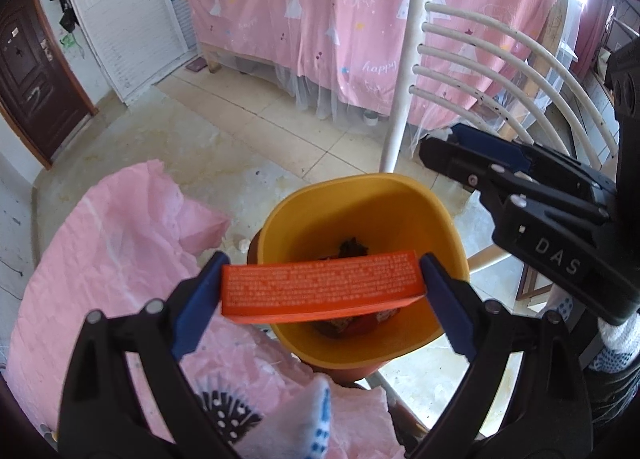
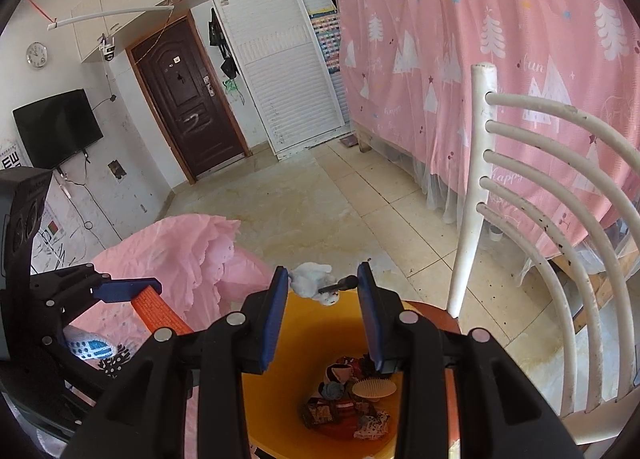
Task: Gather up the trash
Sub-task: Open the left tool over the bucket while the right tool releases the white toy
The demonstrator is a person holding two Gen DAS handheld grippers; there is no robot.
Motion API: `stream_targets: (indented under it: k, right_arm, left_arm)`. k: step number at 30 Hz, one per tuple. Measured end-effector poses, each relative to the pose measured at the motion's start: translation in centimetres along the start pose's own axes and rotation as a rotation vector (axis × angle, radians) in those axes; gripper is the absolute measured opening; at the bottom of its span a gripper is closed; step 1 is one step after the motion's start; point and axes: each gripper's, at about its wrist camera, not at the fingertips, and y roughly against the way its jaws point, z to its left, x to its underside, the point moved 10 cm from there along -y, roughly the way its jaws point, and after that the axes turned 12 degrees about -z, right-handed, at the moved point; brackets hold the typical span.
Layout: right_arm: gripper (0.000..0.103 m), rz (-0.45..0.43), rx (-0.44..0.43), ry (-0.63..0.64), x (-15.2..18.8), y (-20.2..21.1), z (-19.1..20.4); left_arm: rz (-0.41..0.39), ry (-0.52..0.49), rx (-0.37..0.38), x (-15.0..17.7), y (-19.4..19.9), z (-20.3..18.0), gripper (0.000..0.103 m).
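Observation:
My left gripper (image 1: pixel 324 265) is shut on a flat orange box (image 1: pixel 320 285) with small white print, holding it by its two ends just above the mouth of a yellow bin (image 1: pixel 360 187). The bin (image 2: pixel 276 399) holds several scraps of wrappers and cloth (image 2: pixel 344 407) and a beige brush (image 2: pixel 374 387). My right gripper (image 2: pixel 322 283) hangs over the bin's far rim, shut on a white crumpled wad (image 2: pixel 310 277) with a short black stick in it. In the left wrist view the right gripper (image 1: pixel 440 149) reaches in from the right. The right wrist view shows the left gripper (image 2: pixel 120 293) with the orange box (image 2: pixel 156 311).
A white slatted chair (image 1: pixel 404 79) (image 2: pixel 476 179) stands right behind the bin, which rests on its brown seat (image 2: pixel 432 315). Crumpled pink sheeting (image 1: pixel 100 239) (image 2: pixel 180 251) lies to the left. A bed with a pink cover (image 1: pixel 340 19) lies beyond tiled floor (image 2: pixel 340 211).

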Motion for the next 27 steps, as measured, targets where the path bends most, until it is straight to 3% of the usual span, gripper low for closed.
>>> stream_targets:
  k: [12, 21, 27]
  right_arm:
    - [0.025, 0.024, -0.003, 0.017, 0.5, -0.7, 1.0]
    - [0.028, 0.054, -0.003, 0.037, 0.9, -1.1, 2.7]
    - [0.031, 0.052, -0.036, 0.076, 0.3, -0.9, 6.0]
  left_arm:
    - [-0.017, 0.063, -0.006, -0.1, 1.5, 2.1, 0.096]
    - [-0.085, 0.142, 0.002, 0.3, 6.3, 4.8, 0.096]
    - [-0.144, 0.206, -0.021, 1.6, 10.0, 7.7, 0.096]
